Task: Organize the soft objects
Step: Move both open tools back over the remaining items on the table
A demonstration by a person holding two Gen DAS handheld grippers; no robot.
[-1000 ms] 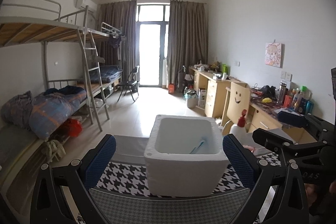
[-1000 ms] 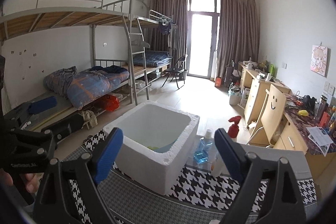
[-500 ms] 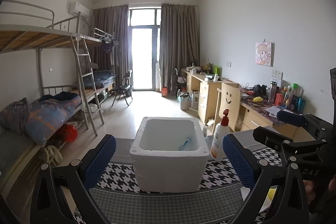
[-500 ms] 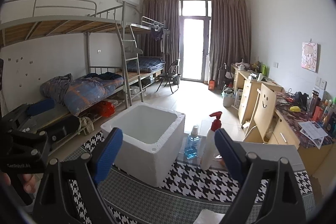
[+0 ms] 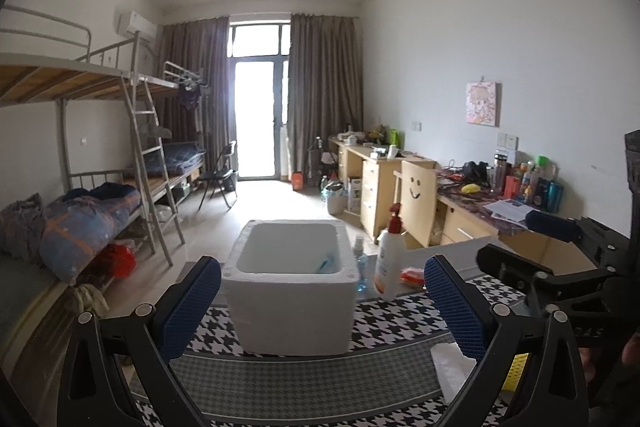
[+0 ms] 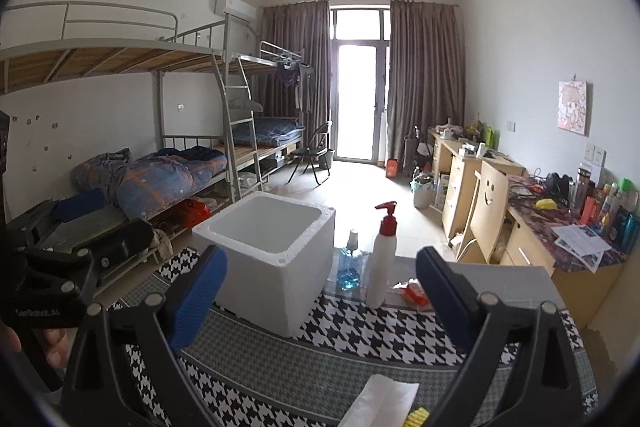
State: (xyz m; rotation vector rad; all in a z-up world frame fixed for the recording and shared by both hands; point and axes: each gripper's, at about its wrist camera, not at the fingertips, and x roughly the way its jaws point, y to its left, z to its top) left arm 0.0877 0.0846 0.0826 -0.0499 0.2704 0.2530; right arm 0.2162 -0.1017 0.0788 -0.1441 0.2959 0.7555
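Both grippers, left (image 5: 320,301) and right (image 6: 320,297), empty with fingers wide; white tissue (image 6: 376,403) lies on the worktop low beneath the right fingers, nearer that hand, foam box (image 6: 272,259) ahead.

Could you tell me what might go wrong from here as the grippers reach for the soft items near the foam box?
1. The tall pump bottle stands upright close beside the foam box; a sweep by the open right gripper could topple it, or the small blue bottle next to it.
2. The white tissue lies at the near mat edge, below the gripper; a grab might miss or crumple it.
3. The open left gripper could nudge the light-looking box.
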